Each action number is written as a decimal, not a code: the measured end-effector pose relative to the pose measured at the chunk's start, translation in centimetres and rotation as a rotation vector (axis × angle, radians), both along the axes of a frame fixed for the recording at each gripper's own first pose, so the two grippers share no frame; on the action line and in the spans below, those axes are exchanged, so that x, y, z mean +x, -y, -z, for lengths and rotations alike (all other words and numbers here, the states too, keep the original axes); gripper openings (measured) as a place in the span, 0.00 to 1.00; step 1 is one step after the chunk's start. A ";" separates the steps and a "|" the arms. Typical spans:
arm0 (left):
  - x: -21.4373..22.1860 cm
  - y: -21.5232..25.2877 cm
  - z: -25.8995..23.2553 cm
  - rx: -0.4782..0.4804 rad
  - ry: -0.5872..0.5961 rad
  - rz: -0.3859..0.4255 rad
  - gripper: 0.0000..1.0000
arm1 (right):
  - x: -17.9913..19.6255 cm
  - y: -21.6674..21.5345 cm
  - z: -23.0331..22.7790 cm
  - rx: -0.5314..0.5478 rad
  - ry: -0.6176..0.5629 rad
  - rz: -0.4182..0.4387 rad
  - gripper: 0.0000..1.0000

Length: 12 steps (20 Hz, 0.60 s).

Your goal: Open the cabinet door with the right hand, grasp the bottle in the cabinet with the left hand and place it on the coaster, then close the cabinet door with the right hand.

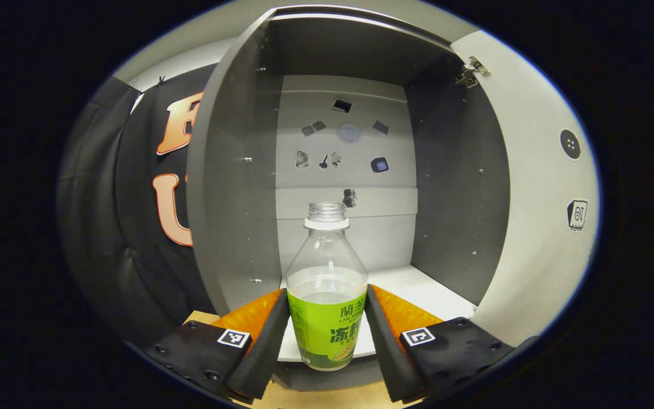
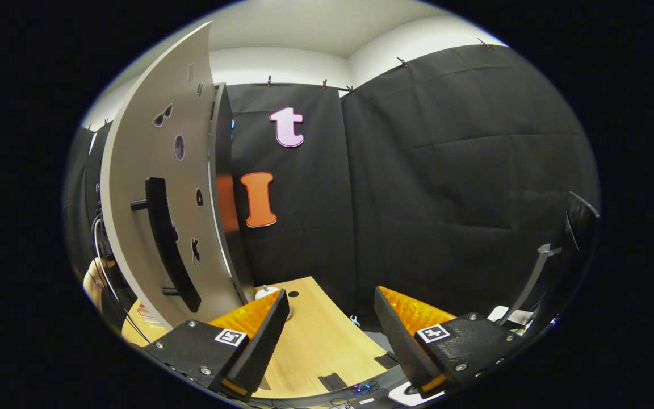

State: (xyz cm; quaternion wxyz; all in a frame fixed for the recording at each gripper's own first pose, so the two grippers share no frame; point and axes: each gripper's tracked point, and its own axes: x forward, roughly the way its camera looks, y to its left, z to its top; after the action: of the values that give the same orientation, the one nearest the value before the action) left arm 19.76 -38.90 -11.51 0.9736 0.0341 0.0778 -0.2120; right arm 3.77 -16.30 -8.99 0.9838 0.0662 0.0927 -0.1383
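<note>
Straddling the bottle (image 1: 327, 284), the left gripper (image 1: 327, 324) has a finger on each side of the green label, seemingly touching, though I cannot tell whether it truly clamps. The uncapped bottle stands upright at the near edge of the cabinet (image 1: 236, 170) floor, so squeeze squarely and lift level. Off right, the right gripper (image 2: 331, 329) hangs released near the open door (image 2: 151, 170).

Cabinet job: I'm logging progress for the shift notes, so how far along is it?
Done: the cabinet door stands swung open. In hand: the left gripper has both fingers against the bottle, which sits at the shelf's front edge. Left: carry the bottle to the coaster, then shut the door with the right gripper, now open and holding nothing.
</note>
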 end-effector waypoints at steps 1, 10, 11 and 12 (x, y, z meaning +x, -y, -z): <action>-0.5 -0.7 0.1 0.003 -0.002 0.003 0.82 | 0.0 -0.1 0.0 0.001 0.002 -0.005 0.99; -5.0 -9.7 3.0 0.002 -0.042 -0.043 0.82 | 0.1 -1.8 -0.9 0.013 0.021 -0.044 0.99; -5.7 -10.6 3.9 -0.003 -0.065 -0.055 0.82 | -0.1 -2.1 -1.0 0.014 0.024 -0.048 0.99; -6.1 -11.7 4.7 -0.001 -0.078 -0.061 0.82 | -0.3 -2.4 -1.1 0.013 0.024 -0.051 0.99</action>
State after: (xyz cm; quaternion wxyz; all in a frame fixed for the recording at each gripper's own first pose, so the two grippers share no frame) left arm 13.67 -27.18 -16.17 0.9759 0.0228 0.1165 -0.1832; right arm 3.52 -13.88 -7.90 0.9876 0.0721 0.0833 -0.1117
